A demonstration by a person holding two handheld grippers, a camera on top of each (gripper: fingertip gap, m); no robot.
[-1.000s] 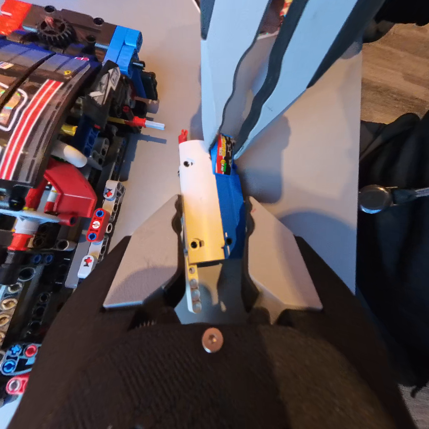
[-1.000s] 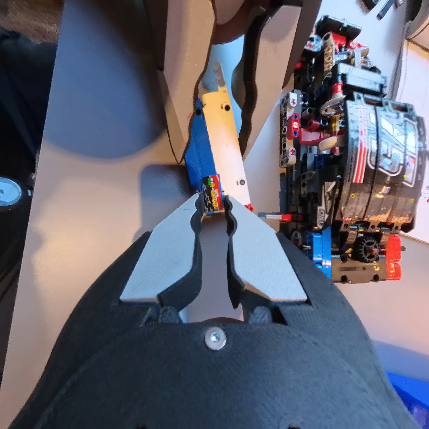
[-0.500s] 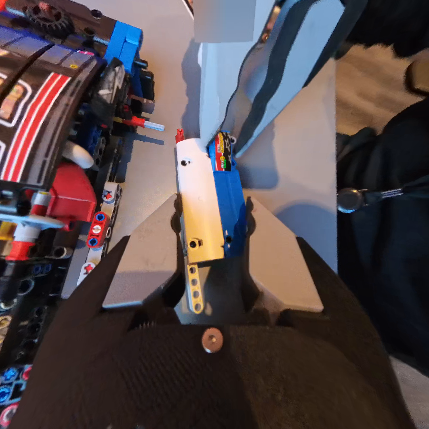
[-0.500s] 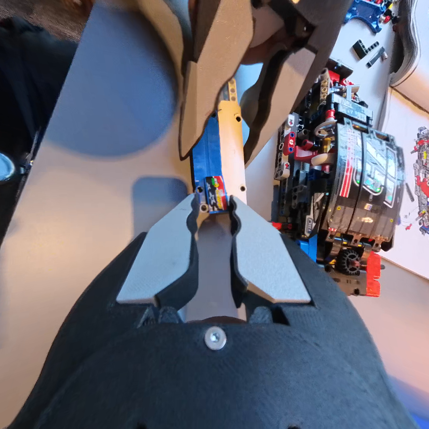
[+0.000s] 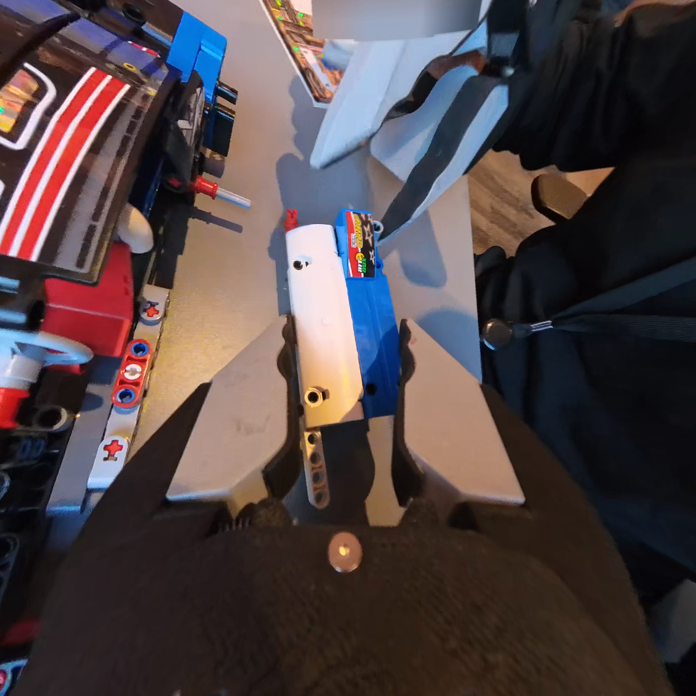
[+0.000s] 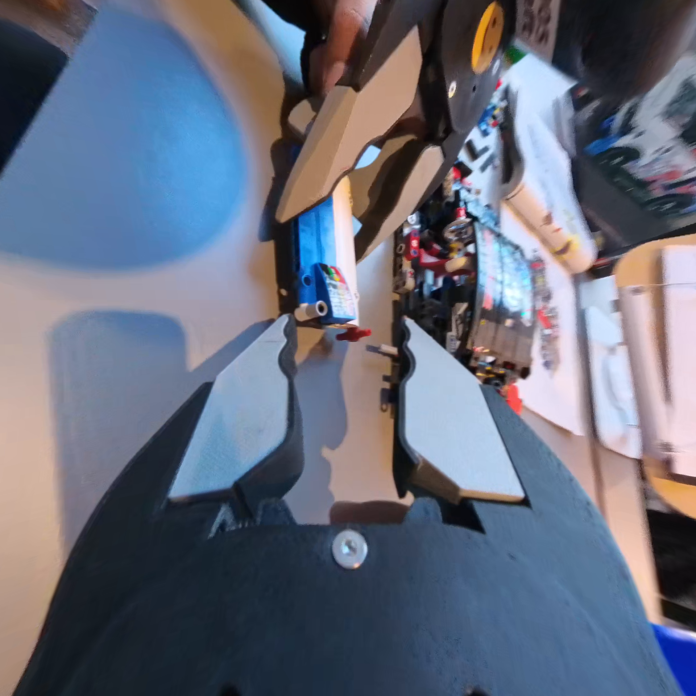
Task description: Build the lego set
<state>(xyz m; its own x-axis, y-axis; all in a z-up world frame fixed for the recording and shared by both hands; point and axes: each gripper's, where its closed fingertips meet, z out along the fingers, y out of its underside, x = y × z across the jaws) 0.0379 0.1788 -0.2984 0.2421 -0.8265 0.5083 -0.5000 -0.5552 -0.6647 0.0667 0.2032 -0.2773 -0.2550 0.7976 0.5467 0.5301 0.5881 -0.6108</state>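
My left gripper [image 5: 344, 331] is shut on a long white-and-blue Lego panel assembly [image 5: 327, 320], holding its near half just above the grey table. The far end carries a sticker and a red pin [image 5: 290, 219]. My right gripper [image 6: 345, 324] is open and empty, its tips just short of the panel's sticker end [image 6: 331, 286]. In the left wrist view its fingers [image 5: 422, 180] stand apart, one tip beside the sticker. The large black, red and blue Lego car [image 5: 75, 150] stands left of the panel, and shows in the right wrist view [image 6: 489, 282].
An instruction booklet [image 5: 301, 49] lies at the far side of the table. The table edge [image 5: 472, 301] runs close to the right of the panel, with a person's dark clothing beyond it. Paper sheets [image 6: 546, 376] and loose parts lie beyond the car. One gripper's finger ends stand about 5 cm off the other's.
My right gripper has let go of the panel's sticker end, opened and drawn back a little. My left gripper still holds the panel in about the same place.
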